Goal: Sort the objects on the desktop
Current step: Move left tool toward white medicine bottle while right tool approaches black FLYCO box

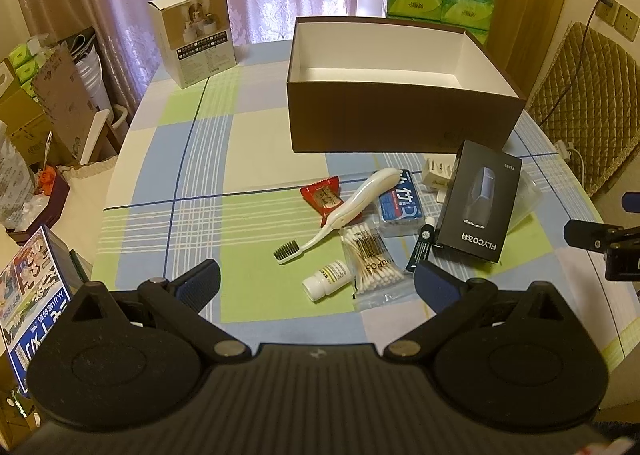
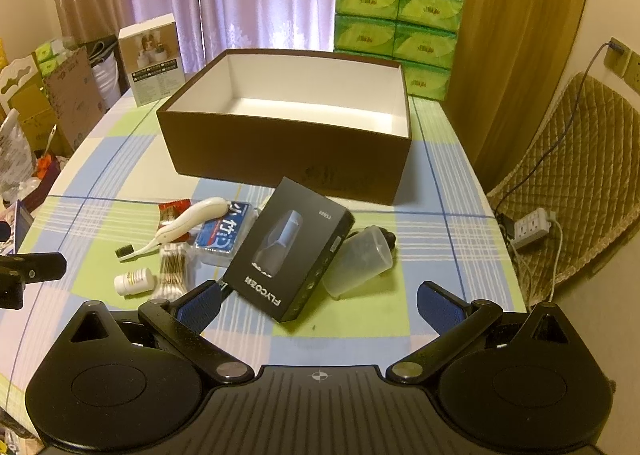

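Black box ahead between spread right jaws; left jaws spread, empty.

I see a tabletop covered in smooth checked cloth. The brown storage box reads as matt cardboard, with a plain white paper-like lining. The black shaver carton is matt card with a faint sheen. The toothbrush handle is glossy white plastic. The cotton swabs sit in a clear glossy plastic bag. The pill bottle is smooth white plastic. The cup is translucent frosted plastic. The tissue packs wear shiny green film. Both grippers, left gripper and right gripper, are matt black plastic with metal pivot pins; their jaws carry ribbed blue pads.
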Tool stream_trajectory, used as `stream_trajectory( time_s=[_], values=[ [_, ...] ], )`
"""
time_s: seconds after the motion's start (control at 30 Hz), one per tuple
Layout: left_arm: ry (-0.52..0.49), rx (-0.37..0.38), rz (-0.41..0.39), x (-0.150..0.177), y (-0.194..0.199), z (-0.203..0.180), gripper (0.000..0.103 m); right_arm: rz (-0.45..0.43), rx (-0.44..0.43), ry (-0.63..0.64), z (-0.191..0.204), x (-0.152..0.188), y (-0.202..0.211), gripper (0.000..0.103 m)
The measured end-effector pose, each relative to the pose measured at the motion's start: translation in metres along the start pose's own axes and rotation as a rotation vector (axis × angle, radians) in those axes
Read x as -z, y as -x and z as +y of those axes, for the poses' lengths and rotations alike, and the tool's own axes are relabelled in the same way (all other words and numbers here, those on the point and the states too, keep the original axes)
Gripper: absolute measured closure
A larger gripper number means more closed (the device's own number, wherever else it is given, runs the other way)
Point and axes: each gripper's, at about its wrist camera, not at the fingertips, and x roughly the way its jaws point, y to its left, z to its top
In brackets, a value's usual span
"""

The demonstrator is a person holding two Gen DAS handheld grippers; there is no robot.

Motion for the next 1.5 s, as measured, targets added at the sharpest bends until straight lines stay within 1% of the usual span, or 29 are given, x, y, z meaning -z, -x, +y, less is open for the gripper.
stream_trajectory(
  time_s=[0.3,0.43,0.97,1.5],
  values=[
    [-0.005,0.016,0.014,0.001,-0.005,-0.003,0.001,0.006,-0.011,-0.020,-0.007,0.003,-0.005,0.002],
    [-0.008,0.013,0.019,0.001,-0.008,-0.005,0.001,0.007,-0.025,-0.032,-0.011,0.003,-0.007,0.002],
    [-0.002,0.003,0.038,0.002,-0.014,-0.012,0.001,0.012,-0.034,-0.025,-0.023,0.001,-0.013,0.002],
    [0.010,-0.017,0.077,0.006,-0.026,-0.015,0.001,0.046,-0.059,-0.044,-0.027,0.002,-0.029,0.002]
  ],
)
